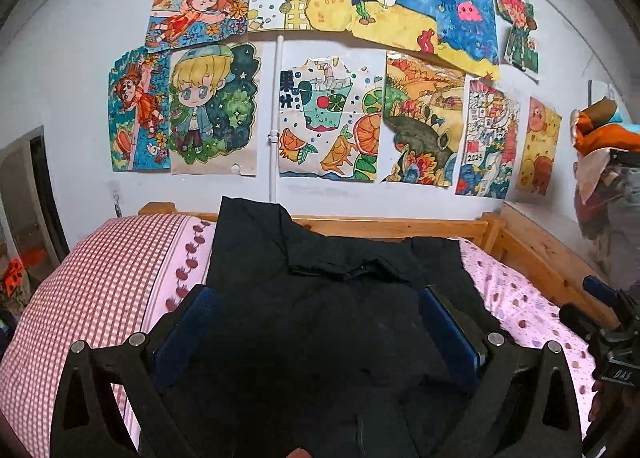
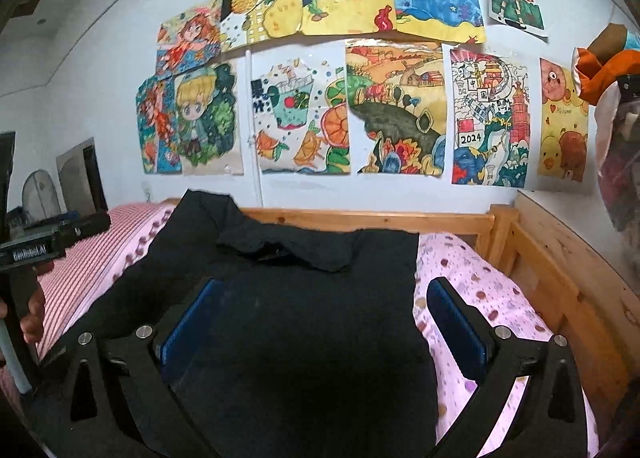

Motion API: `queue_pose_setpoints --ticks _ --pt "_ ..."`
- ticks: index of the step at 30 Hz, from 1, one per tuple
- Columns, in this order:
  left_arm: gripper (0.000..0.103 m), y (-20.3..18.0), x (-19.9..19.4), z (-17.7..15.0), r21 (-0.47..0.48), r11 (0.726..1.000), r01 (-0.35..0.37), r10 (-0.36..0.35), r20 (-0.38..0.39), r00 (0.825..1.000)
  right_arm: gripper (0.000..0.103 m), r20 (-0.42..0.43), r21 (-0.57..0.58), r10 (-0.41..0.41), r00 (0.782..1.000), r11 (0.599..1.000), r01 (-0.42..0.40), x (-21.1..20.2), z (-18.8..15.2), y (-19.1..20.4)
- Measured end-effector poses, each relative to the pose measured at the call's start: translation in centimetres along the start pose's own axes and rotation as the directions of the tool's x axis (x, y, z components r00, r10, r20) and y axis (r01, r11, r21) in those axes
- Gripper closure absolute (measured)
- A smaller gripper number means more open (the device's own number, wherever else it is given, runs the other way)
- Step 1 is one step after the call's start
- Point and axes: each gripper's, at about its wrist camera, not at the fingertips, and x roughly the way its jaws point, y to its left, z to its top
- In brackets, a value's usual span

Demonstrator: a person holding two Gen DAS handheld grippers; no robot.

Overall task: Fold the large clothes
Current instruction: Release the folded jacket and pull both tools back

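A large black garment (image 1: 320,298) lies spread on the bed, its collar toward the wall. It also shows in the right wrist view (image 2: 296,298). My left gripper (image 1: 320,298) is open above the garment's middle, its blue pads (image 1: 448,334) spread wide. My right gripper (image 2: 326,294) is open above the garment's right edge, one pad (image 2: 456,322) over the pink sheet. Neither holds cloth. The right gripper's body (image 1: 612,338) shows at the right edge of the left wrist view; the left one (image 2: 36,246) shows at the left edge of the right wrist view.
The bed has a pink dotted sheet (image 2: 480,298) and a red checked pillow (image 1: 92,290). A wooden bed frame (image 2: 400,218) runs along the wall and the right side. Coloured drawings (image 1: 320,118) cover the wall. Hanging clothes (image 1: 608,138) are at the right.
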Motion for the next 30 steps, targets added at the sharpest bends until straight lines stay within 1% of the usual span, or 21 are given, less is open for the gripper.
queue_pose_setpoints --ticks 3,6,11,16,23,28,30 --pt "0.000 0.3 -1.7 -0.9 0.010 1.000 -0.008 0.008 0.001 1.000 0.002 -0.018 -0.056 0.000 1.000 0.998 -0.001 -1.9 -0.3 1.0" --pt "0.000 0.4 -3.7 -2.1 0.059 0.998 -0.017 0.018 -0.007 1.000 0.002 -0.018 -0.079 0.004 1.000 0.997 -0.005 -4.3 -0.4 1.8" --pt "0.000 0.9 -6.6 -3.9 0.111 0.994 0.008 -0.007 -0.015 1.000 0.002 -0.014 -0.095 0.023 1.000 0.995 -0.024 -7.8 -1.1 2.9" --pt "0.000 1.2 -9.2 -5.4 0.155 0.988 0.017 -0.014 -0.021 1.000 0.002 -0.023 -0.085 0.054 0.998 0.995 -0.056 -9.7 -3.0 3.6" --pt "0.000 1.6 -12.3 -7.6 0.216 0.976 0.037 -0.031 -0.032 0.999 0.002 -0.067 -0.060 0.081 0.994 0.995 -0.085 -11.3 -6.5 3.8" --pt "0.000 2.1 -13.8 -9.6 0.253 0.966 0.057 -0.049 -0.039 0.998 0.002 -0.093 -0.076 0.092 0.991 0.992 -0.100 -12.3 -7.5 3.7" --pt "0.000 2.4 -14.2 -10.4 0.260 0.963 0.071 -0.060 -0.049 0.997 0.002 -0.115 -0.085 0.092 0.989 0.991 -0.102 -12.5 -7.9 3.9"
